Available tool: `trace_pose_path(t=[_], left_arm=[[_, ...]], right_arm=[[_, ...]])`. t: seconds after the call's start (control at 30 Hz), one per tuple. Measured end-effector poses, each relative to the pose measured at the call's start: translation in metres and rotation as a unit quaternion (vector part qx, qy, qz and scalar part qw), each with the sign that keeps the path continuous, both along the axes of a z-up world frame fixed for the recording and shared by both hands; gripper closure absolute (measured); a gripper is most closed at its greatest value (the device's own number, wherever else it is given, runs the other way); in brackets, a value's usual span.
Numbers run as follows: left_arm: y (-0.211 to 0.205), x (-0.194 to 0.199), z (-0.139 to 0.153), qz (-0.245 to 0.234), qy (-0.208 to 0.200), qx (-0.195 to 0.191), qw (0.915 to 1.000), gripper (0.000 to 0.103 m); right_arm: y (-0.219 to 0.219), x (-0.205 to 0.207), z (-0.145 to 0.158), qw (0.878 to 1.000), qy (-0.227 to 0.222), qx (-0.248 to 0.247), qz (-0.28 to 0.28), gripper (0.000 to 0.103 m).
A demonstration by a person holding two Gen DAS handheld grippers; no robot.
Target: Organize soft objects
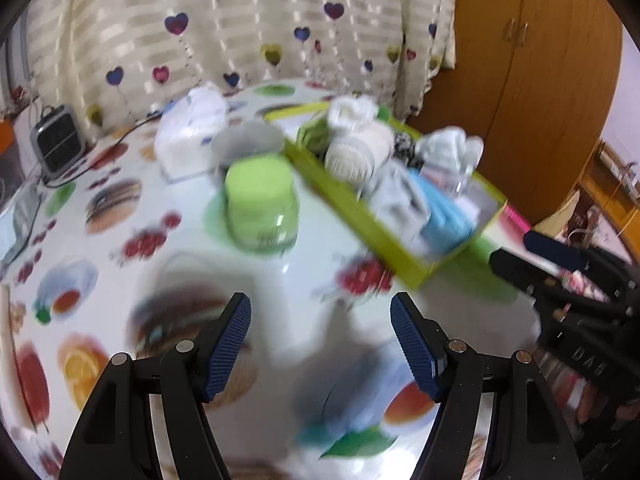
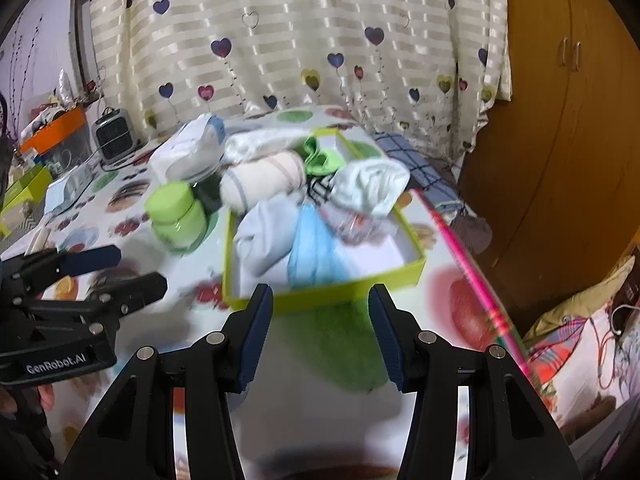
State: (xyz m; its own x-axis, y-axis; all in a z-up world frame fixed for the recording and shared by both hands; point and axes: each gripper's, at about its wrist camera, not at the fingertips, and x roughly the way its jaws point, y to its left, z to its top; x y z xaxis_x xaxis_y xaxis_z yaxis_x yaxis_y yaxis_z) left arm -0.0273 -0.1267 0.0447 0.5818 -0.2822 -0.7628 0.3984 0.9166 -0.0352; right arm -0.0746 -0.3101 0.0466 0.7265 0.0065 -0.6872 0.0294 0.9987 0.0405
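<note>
The left hand-held gripper (image 1: 320,344) hangs over the fruit-printed counter (image 1: 120,216) with its blue-padded jaws spread wide and nothing between them; the right hand-held gripper (image 2: 320,336) is likewise spread and empty, its tips just short of the near wall of a lime-green tray (image 2: 320,300). The tray is heaped with soft things: a cream rolled towel (image 2: 264,180), a pale grey folded cloth (image 2: 264,240), a light blue cloth (image 2: 316,252), a white crumpled cloth (image 2: 368,184) and a green cloth (image 2: 320,160), some spilling over the rim. From the left gripper the tray sits ahead and to the right, well apart. A green-lidded jar (image 2: 176,212) stands just left of the tray, with a white tissue pack (image 1: 188,136) behind it. Bare counter lies between both grippers and the tray; the counter's right edge, trimmed in pink (image 2: 460,248), runs close beside the tray, and a heart-patterned curtain (image 2: 300,40) hangs behind.
</note>
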Motion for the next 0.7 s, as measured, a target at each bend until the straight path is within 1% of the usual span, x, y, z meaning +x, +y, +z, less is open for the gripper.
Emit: trace_pose_path(t=[0.1, 0.2, 0.3, 0.37, 0.47, 0.63, 0.7], left_arm=[[0.005, -0.002, -0.011, 0.008, 0.016, 0.006, 0.9998, 0.031], [0.010, -0.008, -0.017, 0.012, 0.009, 0.021, 0.9997, 0.031], [0.013, -0.013, -0.023, 0.020, 0.014, 0.024, 0.9994, 0.031], [0.014, -0.016, -0.027, 0.023, 0.009, 0.033, 0.9992, 0.031], [0.016, -0.014, -0.032, 0.026, 0.016, 0.032, 0.9990, 0.031], [0.017, -0.014, -0.034, 0.033, 0.008, 0.033, 0.9989, 0.030], [0.017, -0.014, -0.036, 0.034, 0.007, 0.035, 0.9988, 0.028]], right_arm=[[0.005, -0.004, -0.013, 1.000, 0.017, 0.002, 0.003, 0.052], [0.012, -0.008, -0.023, 1.000, 0.029, 0.005, 0.010, 0.052], [0.017, -0.011, -0.032, 0.999, 0.038, 0.006, 0.015, 0.052], [0.022, -0.013, -0.037, 0.999, 0.045, 0.003, 0.016, 0.052], [0.029, -0.015, -0.042, 0.999, 0.047, -0.007, 0.017, 0.052], [0.033, -0.016, -0.043, 0.999, 0.046, -0.016, 0.008, 0.052], [0.033, -0.015, -0.044, 0.999, 0.046, -0.023, 0.000, 0.052]])
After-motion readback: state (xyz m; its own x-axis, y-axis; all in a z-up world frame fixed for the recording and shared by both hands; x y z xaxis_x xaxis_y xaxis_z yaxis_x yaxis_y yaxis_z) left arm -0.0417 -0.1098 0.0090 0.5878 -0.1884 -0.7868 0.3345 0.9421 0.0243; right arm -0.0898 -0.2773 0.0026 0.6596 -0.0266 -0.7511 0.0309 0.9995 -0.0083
